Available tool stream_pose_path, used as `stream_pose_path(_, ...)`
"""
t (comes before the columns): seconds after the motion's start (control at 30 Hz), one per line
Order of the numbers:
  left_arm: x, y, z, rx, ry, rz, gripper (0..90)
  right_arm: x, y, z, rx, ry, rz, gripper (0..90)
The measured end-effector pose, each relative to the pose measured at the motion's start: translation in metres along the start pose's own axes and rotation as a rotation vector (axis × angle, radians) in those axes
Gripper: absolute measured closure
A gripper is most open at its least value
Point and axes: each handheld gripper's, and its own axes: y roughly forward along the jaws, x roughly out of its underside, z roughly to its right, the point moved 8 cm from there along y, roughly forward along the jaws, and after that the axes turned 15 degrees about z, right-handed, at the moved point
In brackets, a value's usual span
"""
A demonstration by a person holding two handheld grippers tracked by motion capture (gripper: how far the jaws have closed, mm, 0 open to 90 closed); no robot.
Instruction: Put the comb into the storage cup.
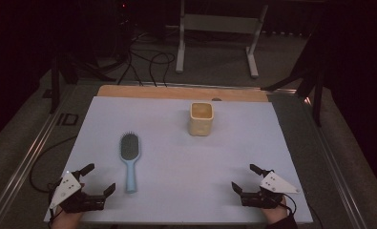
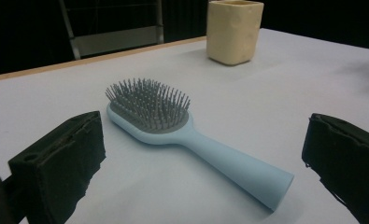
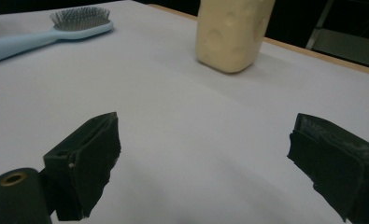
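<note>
Lying flat on the tabletop (image 1: 176,191), bristles up, the blue hairbrush (image 1: 129,160) sits just ahead of the left claw (image 1: 99,179), whose jaws gape empty, like the right claw (image 1: 246,176). Probably best to pinch the handle crosswise near its middle so it won't tip, keeping clear of the yellow cup (image 1: 201,118).

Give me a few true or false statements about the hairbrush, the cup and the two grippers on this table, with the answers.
1. The blue hairbrush lies bristles up. True.
2. The left gripper is clamped on the brush handle. False: its fingers stand wide apart, touching nothing.
3. The yellow cup stands upright. True.
4. The brush sits inside the cup. False: they lie apart on the white table cover.
5. The right gripper is open. True.
</note>
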Motion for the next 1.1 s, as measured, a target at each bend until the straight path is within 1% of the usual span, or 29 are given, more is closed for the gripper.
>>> stream_pose_path(0.07,0.0,0.0,0.0,-0.001,-0.002,-0.001,0.0,0.001,0.001,-0.002,-0.007,-0.013,-0.009,8.7)
stream_pose_path(0.13,0.001,0.0,0.0,-0.001,0.0,-0.003,0.0,0.001,0.001,-0.004,-0.013,-0.01,-0.006,8.7)
stream_pose_path(0.2,0.0,0.001,0.0,0.0,-0.001,-0.002,0.0,0.001,0.001,-0.004,-0.013,-0.019,-0.01,8.7)
stream_pose_path(0.3,0.002,0.001,-0.001,-0.001,0.0,-0.011,0.0,0.002,0.001,-0.005,-0.014,-0.013,-0.009,8.7)
stream_pose_path(0.43,0.003,0.002,-0.001,-0.009,0.015,-0.022,0.0,0.002,0.001,-0.005,-0.016,-0.018,-0.011,8.7)
stream_pose_path(0.53,0.004,0.002,-0.003,-0.021,0.007,-0.039,0.0,0.001,0.001,-0.005,-0.013,-0.027,-0.006,8.7)
stream_pose_path(0.7,0.004,0.002,-0.003,-0.027,0.004,-0.055,0.0,0.001,0.001,-0.005,-0.01,-0.024,-0.006,8.7)
stream_pose_path(0.87,0.0,0.003,0.001,-0.014,0.01,-0.062,0.0,0.001,0.001,-0.004,-0.004,-0.021,-0.006,8.7)
stream_pose_path(0.9,-0.001,0.003,0.002,-0.008,0.001,-0.061,0.0,0.001,0.001,-0.004,-0.003,-0.022,-0.006,8.7)
stream_pose_path(0.97,-0.004,0.004,0.003,-0.004,0.01,-0.067,0.0,0.001,0.0,-0.005,0.0,-0.02,-0.005,8.7)
stream_pose_path(1.03,-0.007,0.004,0.004,0.001,-0.002,-0.067,0.0,0.0,0.0,-0.005,0.001,-0.019,-0.003,8.7)
stream_pose_path(1.1,-0.01,0.004,0.006,0.008,-0.003,-0.073,0.0,0.0,0.0,-0.005,0.003,-0.018,0.0,8.7)
